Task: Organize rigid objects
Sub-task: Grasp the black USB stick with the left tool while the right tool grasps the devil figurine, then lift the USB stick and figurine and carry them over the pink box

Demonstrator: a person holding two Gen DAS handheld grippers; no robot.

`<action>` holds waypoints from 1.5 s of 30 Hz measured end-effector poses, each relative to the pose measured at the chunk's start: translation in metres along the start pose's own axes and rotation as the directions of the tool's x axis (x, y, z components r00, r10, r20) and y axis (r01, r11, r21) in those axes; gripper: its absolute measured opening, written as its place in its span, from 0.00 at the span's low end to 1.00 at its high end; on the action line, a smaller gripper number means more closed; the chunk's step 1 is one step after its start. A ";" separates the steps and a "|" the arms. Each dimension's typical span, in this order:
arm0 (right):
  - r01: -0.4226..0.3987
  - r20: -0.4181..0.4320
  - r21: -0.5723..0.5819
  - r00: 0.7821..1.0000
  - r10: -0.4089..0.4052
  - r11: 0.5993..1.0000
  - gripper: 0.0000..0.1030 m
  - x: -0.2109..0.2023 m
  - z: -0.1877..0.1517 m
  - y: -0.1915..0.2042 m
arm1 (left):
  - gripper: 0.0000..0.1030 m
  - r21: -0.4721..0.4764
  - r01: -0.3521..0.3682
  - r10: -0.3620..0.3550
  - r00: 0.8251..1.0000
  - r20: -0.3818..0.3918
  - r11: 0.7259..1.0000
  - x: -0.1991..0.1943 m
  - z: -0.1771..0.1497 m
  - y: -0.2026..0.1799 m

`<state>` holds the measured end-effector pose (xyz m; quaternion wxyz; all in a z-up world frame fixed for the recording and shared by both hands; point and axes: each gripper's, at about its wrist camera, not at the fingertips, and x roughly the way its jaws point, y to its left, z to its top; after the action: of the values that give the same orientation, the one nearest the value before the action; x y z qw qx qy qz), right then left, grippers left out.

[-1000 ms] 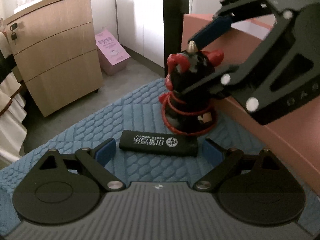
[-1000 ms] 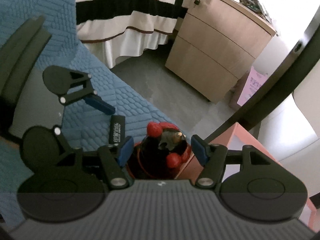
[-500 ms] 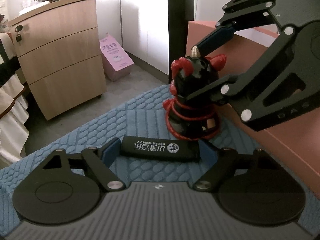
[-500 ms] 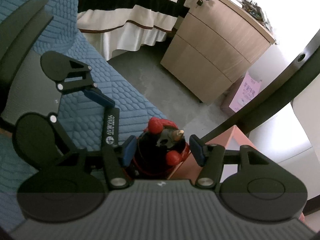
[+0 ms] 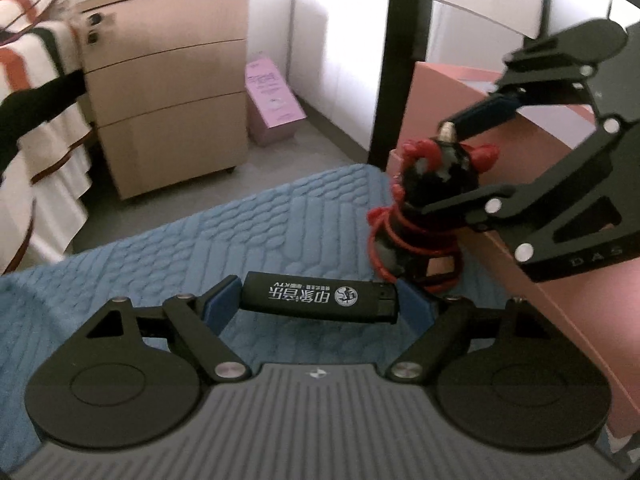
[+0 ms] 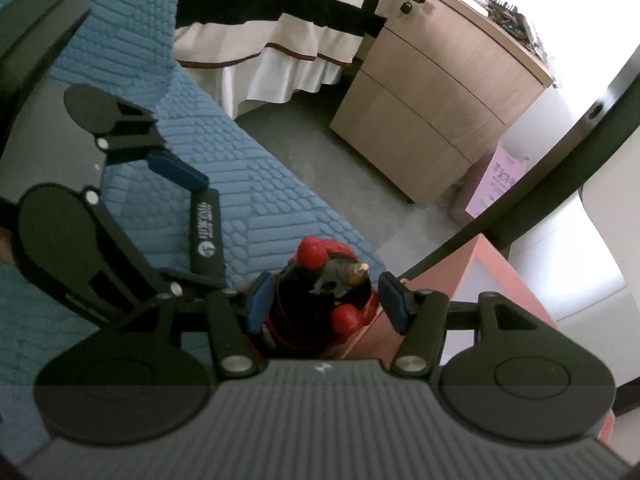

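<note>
A black lighter with white print sits lengthwise between the blue pads of my left gripper, which is shut on it just above the blue quilted mat. It also shows in the right wrist view. A black and red figurine stands at the mat's edge against a pink box. My right gripper straddles the figurine from above, its jaws open on either side, not pressing it.
A wooden drawer cabinet stands on the grey floor beyond the mat, with a pink carton beside it. A striped bedcover hangs at the left. A black post rises behind the pink box.
My left gripper moved forward and closed its pads on the lighter's two ends. The right gripper stayed around the figurine, which is slightly raised and tilted.
</note>
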<state>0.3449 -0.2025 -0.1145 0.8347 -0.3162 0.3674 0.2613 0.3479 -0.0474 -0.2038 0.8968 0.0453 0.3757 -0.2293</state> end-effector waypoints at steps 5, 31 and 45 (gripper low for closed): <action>-0.013 0.014 0.041 1.000 0.013 0.999 0.59 -0.011 -0.006 0.006 | 0.84 -0.085 -0.040 0.040 0.999 -0.001 0.996 -0.026 -0.010 0.004; -0.083 0.077 0.071 0.994 0.078 0.994 0.59 -0.074 -0.017 0.090 | 0.84 -0.439 -0.160 0.161 0.986 -0.036 0.884 -0.151 -0.076 0.003; -0.046 0.056 0.208 0.998 0.035 0.977 0.59 -0.089 -0.038 0.119 | 0.84 -0.499 -0.209 0.211 0.976 -0.053 0.841 -0.181 -0.093 0.000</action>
<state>0.1955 -0.1687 -0.1058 0.8671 -0.2124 0.3773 0.2464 0.1762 0.0447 -0.1445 0.8981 -0.1487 0.4133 -0.0243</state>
